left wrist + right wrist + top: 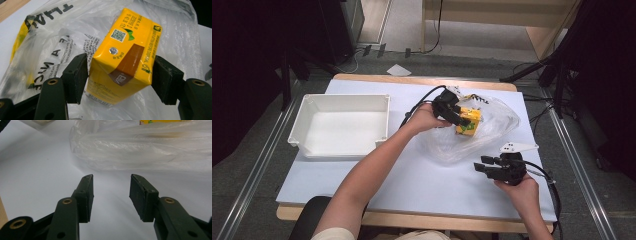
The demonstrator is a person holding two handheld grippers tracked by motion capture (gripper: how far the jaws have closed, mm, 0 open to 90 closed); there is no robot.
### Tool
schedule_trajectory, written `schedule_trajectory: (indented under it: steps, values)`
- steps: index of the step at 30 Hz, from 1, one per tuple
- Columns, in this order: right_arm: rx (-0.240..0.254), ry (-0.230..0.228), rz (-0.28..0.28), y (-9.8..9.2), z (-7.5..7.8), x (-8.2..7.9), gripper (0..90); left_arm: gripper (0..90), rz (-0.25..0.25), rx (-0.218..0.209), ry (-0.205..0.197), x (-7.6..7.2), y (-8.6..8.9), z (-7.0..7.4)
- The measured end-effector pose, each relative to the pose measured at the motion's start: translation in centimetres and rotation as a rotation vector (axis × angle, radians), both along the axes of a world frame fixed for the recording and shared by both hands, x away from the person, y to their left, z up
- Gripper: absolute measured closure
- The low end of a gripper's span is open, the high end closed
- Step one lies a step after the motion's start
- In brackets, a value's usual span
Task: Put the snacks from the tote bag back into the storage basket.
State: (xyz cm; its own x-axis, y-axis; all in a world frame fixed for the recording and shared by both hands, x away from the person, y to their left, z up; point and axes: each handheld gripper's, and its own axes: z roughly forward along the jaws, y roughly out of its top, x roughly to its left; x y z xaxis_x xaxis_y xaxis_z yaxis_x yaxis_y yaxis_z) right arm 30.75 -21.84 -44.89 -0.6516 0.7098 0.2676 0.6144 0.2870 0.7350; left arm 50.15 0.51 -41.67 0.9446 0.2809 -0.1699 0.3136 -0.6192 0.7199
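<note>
From the high view, the left gripper (460, 118) reaches over the clear plastic bag (492, 131) and meets the yellow carton (469, 122) lying on it, right of the white bin (340, 125). The right gripper (482, 166) hovers near the bag's near edge.

In the left gripper view, the carton (125, 55) sits between both jaws, their pads pressed to its sides.

In the right gripper view, the right gripper (111, 195) stands apart with nothing between the jaws; the bag (140, 147) lies beyond on the white table (37, 182).
</note>
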Motion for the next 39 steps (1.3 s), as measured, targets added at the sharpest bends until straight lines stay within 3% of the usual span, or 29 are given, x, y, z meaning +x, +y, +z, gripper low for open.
schedule_trajectory:
  steps: [4, 25, 39]
  values:
    - [0.001, 0.002, 0.001, 0.0, -0.1, 0.0, 55.5, 35.6, -0.013, -0.021, 0.008, 0.2, -0.4, -0.5]
    - [-0.004, 0.014, 0.005, 0.1, -0.4, 0.2, 55.5, 36.4, -0.014, -0.022, 0.0, -0.1, -2.6, -1.5]
    - [-0.004, 0.013, 0.005, 0.0, -0.4, 0.2, 55.5, 40.6, -0.021, -0.005, -0.023, -0.3, -2.7, -1.4]
